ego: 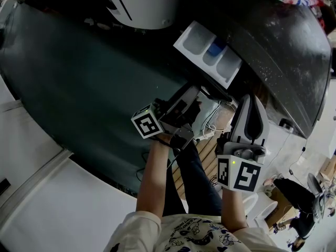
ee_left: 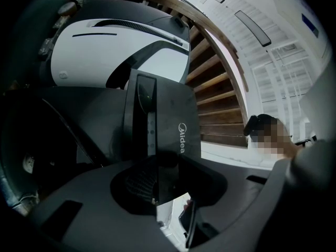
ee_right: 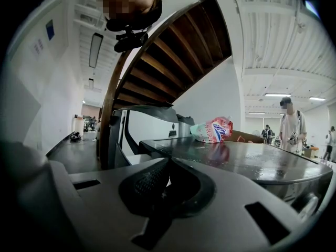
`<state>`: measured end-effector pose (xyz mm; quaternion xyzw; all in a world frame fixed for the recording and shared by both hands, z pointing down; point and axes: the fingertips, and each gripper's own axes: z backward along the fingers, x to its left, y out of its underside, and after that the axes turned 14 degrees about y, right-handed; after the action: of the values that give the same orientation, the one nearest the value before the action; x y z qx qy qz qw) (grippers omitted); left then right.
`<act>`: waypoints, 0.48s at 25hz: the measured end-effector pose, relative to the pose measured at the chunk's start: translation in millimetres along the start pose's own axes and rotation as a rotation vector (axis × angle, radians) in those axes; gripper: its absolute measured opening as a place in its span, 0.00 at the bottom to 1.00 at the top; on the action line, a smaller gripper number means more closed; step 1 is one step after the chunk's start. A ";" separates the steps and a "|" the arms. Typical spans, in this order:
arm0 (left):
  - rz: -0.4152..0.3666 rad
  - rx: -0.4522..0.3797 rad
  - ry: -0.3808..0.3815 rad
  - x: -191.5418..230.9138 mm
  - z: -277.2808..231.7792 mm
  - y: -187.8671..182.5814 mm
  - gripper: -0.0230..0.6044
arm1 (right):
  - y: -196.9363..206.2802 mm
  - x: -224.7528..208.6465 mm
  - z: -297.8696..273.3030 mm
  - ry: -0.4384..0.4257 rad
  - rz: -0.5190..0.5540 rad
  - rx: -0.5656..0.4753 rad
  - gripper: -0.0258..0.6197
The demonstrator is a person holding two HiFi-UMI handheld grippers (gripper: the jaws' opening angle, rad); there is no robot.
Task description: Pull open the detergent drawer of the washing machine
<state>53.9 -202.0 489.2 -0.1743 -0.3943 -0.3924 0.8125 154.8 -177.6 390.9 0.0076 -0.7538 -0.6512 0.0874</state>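
Two grippers show. On the left gripper [ee_left: 167,166], the fingers clamp the dark front panel [ee_left: 169,122] of the detergent drawer [ego: 209,51], which stands well out of the washing machine [ego: 283,46]. On the right gripper [ee_right: 167,187], the fingers are closed and empty. Best to pull straight out, without twisting.

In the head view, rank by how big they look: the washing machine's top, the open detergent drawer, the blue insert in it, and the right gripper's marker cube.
1. washing machine's top
2. detergent drawer
3. marker cube, though nearness to the camera inflates it
4. blue insert
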 end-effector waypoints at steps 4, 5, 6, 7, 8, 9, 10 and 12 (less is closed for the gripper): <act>0.009 -0.015 0.008 -1.6 0.5 1.3 0.26 | 1.5 -1.4 2.8 -0.003 0.000 0.003 0.06; 0.012 -0.020 0.010 -1.5 1.1 1.4 0.26 | 2.1 -1.7 3.4 -0.004 -0.001 0.003 0.06; 0.014 -0.026 0.015 -1.6 1.5 1.2 0.26 | 2.5 -1.9 3.9 -0.005 -0.003 0.004 0.06; 0.015 -0.033 0.021 -2.0 1.6 1.0 0.26 | 2.8 -2.1 4.2 -0.006 -0.004 0.004 0.06; 0.016 -0.037 0.027 -2.2 1.8 0.9 0.26 | 3.0 -2.2 4.4 -0.007 -0.005 0.004 0.06; 0.017 -0.039 0.031 -1.9 2.3 1.1 0.26 | 3.1 -2.5 4.4 -0.009 -0.005 0.004 0.06; 0.016 -0.039 0.031 -1.3 2.8 1.4 0.26 | 3.4 -2.8 4.3 -0.010 -0.006 0.005 0.06; 0.015 -0.038 0.029 -1.1 3.1 1.9 0.26 | 4.2 -4.0 3.8 -0.011 -0.007 0.005 0.06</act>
<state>53.4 -198.4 490.3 -0.1869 -0.3739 -0.3961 0.8175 158.6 -172.7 394.0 0.0068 -0.7559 -0.6496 0.0809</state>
